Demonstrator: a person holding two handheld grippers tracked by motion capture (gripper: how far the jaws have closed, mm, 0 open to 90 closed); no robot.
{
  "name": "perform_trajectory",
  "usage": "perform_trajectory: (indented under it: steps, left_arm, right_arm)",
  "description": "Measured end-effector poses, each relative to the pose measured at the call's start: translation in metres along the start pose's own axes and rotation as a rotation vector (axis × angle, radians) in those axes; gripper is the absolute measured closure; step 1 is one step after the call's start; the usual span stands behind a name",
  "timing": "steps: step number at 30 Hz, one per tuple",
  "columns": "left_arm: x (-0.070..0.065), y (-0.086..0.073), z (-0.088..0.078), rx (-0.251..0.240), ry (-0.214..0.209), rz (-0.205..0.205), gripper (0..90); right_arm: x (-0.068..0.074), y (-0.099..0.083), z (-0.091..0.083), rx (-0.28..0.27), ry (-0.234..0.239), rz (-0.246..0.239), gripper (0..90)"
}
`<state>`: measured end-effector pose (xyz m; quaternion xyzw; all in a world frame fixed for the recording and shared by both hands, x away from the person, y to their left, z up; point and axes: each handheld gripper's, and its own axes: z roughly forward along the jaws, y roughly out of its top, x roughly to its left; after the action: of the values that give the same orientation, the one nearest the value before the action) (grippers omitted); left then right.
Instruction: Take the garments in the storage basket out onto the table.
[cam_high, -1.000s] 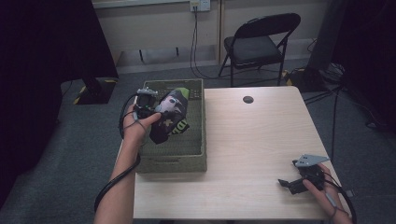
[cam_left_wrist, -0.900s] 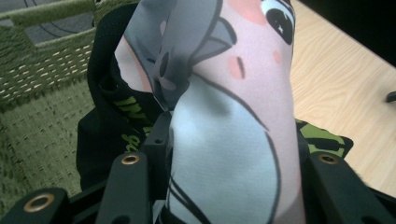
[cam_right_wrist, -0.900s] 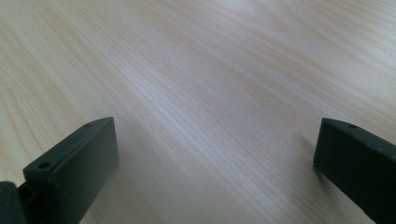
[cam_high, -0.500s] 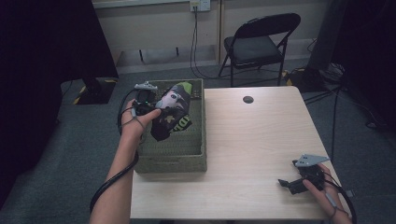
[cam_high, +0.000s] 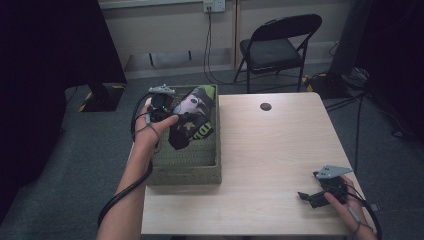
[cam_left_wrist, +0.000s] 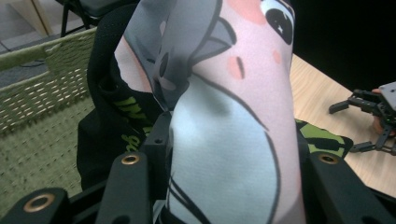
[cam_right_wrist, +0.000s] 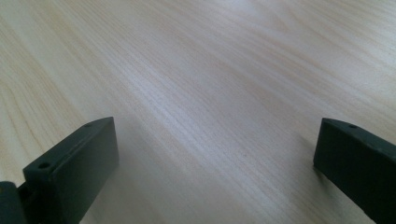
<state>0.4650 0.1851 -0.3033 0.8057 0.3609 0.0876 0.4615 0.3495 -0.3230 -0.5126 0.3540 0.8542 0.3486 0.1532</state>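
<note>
A: How is the left claw (cam_high: 176, 118) set?

B: It is clamped on a printed cloth (cam_left_wrist: 233, 121), with a thick fold of grey, pink and pale fabric squeezed between the two black jaws. The cloth is held above the woven basket (cam_high: 185, 172) at the table's left edge, its lower end hanging down inside the basket.

A: What is asked of the lifting step?

B: By the look of it, the cloth is being drawn out of the basket. The lift is best taken straight up until the trailing black hem, with its green lettering, is clear of the basket's rim, and only then carried across toward the bare wood. The grip should be kept firm, since a loose fold could slip through. Dragging over the rim is to be avoided, as the light basket might be tipped.

A: And the right claw (cam_high: 312, 192)?

B: It is held near the table's (cam_high: 280, 150) front right corner with its jaws spread wide apart and nothing between them, only wood grain beneath.

A: What can be counted?

B: One cloth, one basket, two claws, and one small dark round spot (cam_high: 265, 106) near the table's far edge. One folding chair (cam_high: 280, 45) is seen behind the table.
</note>
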Motion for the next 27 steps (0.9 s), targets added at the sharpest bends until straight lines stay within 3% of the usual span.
perform_trajectory:
  steps: [11, 27]
  left_arm:
    - [-0.021, 0.009, 0.017, -0.011, -0.065, 0.032, 53.0]
    - [-0.045, 0.019, 0.04, -0.011, -0.127, 0.075, 53.0]
  right_arm:
    - [0.0, 0.0, 0.0, 0.0, 0.0, 0.0, 0.0]
    - [0.0, 0.0, 0.0, 0.0, 0.0, 0.001, 0.0]
